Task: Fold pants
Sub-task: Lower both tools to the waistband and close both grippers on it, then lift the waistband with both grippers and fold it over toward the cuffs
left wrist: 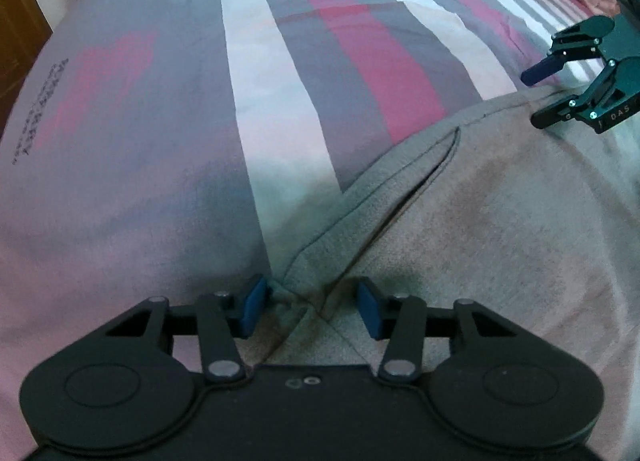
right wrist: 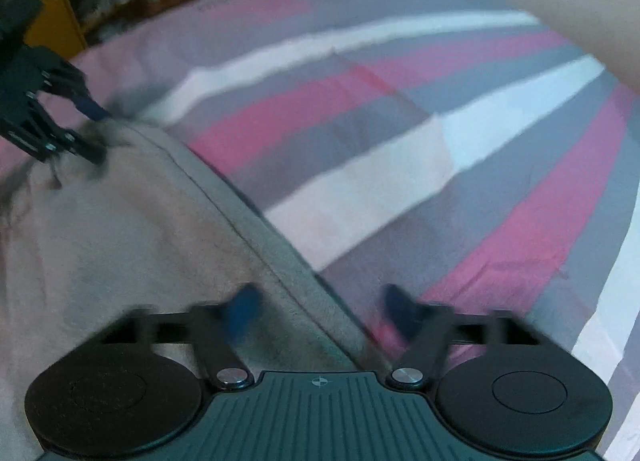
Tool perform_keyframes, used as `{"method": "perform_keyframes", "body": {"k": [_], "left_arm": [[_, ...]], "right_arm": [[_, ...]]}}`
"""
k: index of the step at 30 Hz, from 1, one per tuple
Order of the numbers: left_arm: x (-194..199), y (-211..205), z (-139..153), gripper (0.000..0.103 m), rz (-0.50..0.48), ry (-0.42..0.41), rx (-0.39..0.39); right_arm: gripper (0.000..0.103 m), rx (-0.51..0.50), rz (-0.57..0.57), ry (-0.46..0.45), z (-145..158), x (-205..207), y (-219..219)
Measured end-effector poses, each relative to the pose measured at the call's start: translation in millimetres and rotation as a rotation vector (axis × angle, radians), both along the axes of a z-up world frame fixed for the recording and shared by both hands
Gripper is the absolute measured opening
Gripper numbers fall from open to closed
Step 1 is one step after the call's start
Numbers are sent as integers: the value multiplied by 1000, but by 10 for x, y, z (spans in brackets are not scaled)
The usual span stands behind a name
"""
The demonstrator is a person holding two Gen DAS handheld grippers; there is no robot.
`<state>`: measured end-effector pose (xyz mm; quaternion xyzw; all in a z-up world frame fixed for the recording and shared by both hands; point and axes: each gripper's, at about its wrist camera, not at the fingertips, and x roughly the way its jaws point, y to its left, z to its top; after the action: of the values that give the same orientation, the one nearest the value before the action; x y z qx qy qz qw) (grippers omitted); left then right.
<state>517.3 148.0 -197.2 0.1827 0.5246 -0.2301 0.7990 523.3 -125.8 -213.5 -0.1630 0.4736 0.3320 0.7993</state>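
My left gripper (left wrist: 314, 311) has its blue fingers (left wrist: 254, 309) parted, straddling a corner of the grey pants (left wrist: 480, 229) where a seam and a pocket slit run together. The pads sit just beside the cloth on either side and do not visibly press it, so I call them spread over the fabric rather than pinching it. My right gripper (right wrist: 320, 311) is the same: its fingers (right wrist: 242, 311) stand apart with the thick hemmed band of the pants running between them, though this view is blurred and I cannot tell whether either pad touches.

The pants lie flat on the bed, over a striped sheet (left wrist: 160, 121) of pink, grey and white. From the left wrist view the right gripper shows at the far edge of the same garment, so I judge my two hands are at two ends of one edge.

The cloth looks like soft, fleecy knit: light, limp, not slippery or fragile. It should drape and sag between my hands, so I would pinch at the doubled band and seam, where the layers are thickest, and take care not to catch the sheet beneath.
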Motion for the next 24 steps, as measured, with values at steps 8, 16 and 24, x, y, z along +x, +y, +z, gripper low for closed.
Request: {"method": "perform_keyframes", "body": {"k": [8, 16, 24], "left_arm": [[85, -21, -79, 81, 28, -20, 95], [-104, 38, 114, 20, 36, -41, 46], [-913, -55, 709, 11, 10, -296, 96]], "right_arm": [[57, -23, 41, 70, -13, -19, 81], [8, -37, 34, -56, 222, -454, 44], [7, -3, 25, -193, 680, -1449, -24]]}}
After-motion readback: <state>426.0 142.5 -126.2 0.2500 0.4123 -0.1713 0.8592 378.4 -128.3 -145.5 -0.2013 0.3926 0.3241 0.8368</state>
